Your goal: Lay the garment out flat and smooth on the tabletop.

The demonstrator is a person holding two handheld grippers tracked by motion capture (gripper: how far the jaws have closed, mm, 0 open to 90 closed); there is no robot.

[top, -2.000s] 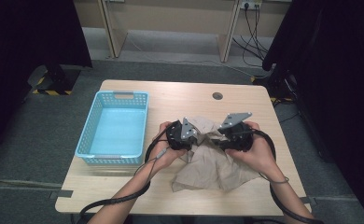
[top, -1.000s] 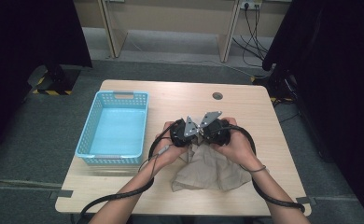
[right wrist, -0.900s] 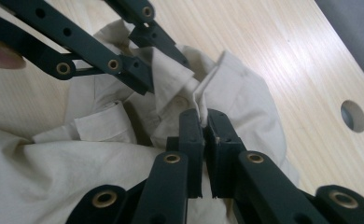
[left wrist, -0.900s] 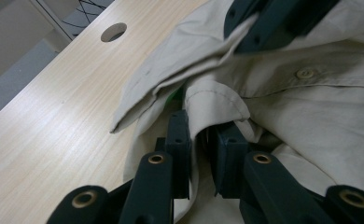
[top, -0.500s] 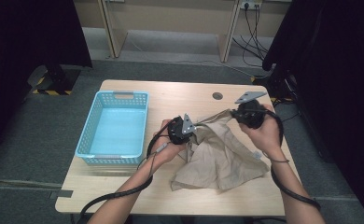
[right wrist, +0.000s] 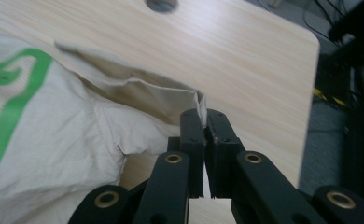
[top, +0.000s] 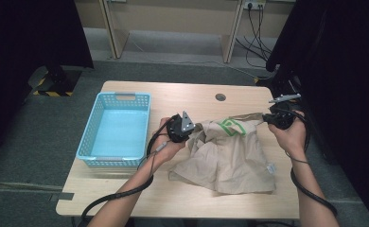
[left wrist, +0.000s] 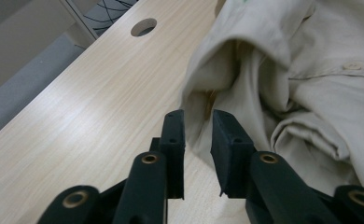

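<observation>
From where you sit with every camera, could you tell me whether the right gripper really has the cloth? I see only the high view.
Observer: Yes. In the right gripper view, the right gripper is shut on a corner of the beige shirt.
Operator: Thank you. And the left one?
Observer: The left gripper has just been opening. Its jaws stand apart, with a fold of the shirt at their tips, not pinched.

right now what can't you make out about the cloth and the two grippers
- Beige garment: its kind and full shape, crumpled on itself in the high view.
- Green print: cut off by the left edge in the right gripper view.
- Left gripper: whether its pads press the fabric; a fold hides the contact.
- Right gripper: jaw tips too small in the high view.
</observation>
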